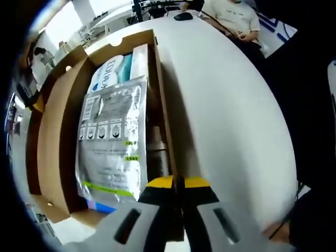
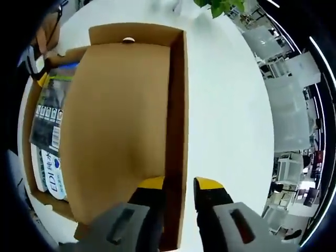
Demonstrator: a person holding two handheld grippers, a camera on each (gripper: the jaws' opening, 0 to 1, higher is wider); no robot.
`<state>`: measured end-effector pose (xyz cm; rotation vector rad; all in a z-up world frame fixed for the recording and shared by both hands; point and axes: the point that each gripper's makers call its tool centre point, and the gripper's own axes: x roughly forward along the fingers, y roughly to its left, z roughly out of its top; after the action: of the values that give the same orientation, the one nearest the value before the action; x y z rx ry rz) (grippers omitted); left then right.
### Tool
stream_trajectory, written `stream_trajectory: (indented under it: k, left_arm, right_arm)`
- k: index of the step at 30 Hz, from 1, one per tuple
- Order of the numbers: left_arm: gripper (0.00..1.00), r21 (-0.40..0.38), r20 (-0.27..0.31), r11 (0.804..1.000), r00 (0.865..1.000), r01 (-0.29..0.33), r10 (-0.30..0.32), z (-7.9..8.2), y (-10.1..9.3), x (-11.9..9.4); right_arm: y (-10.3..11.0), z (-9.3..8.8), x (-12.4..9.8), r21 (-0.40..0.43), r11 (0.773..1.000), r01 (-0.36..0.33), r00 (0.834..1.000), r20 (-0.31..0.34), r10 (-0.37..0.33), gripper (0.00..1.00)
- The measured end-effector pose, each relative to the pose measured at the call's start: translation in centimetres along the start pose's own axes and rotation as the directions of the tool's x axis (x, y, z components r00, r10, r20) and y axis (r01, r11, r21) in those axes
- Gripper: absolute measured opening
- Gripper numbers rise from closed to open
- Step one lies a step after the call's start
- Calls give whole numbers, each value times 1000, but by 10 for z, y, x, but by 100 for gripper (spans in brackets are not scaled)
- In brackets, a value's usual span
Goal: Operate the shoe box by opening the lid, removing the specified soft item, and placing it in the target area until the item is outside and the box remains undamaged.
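Observation:
The brown shoe box lies open on a white table. Inside it a silver soft pouch with printed labels lies on top of a white-and-blue pack. My left gripper, yellow-tipped, is shut on the box's right wall near its end. The raised lid shows its brown inside, with the pouch and the white-and-blue pack beyond its left edge. My right gripper is shut on the lid's folded front flap, one jaw on each side.
The white table stretches wide to the right of the box. A seated person and a black mouse are at its far end. Green leaves hang over the table's far edge.

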<state>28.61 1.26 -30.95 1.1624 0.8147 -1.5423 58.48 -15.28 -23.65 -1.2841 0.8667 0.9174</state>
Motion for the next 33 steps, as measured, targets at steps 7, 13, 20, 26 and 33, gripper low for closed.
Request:
stream_trajectory:
  k: [7, 13, 20, 26, 33]
  left_arm:
    - [3, 0, 4, 1000, 1000, 1, -1, 1, 0, 0]
    - [3, 4, 1, 1000, 1000, 0, 0, 1, 0, 1]
    - [3, 8, -5, 1000, 1000, -6, 6, 1, 0, 1]
    - [3, 2, -1, 1000, 1000, -4, 4, 0, 0, 1]
    - [3, 9, -11, 1000, 1000, -8, 8, 0, 0, 2]
  right_arm:
    - [-3, -4, -5, 4, 1000, -7, 1000, -30, 7, 31]
    - [-4, -2, -14, 5, 1000, 7, 1000, -26, -6, 31]
    - [-3, -2, -20, 6, 1000, 12, 999, -34, -11, 32]
    - [3, 7, -29, 28, 1000, 0, 1000, -3, 0, 31]
    - [15, 22, -44, -6, 1000, 30, 998, 51, -30, 32]
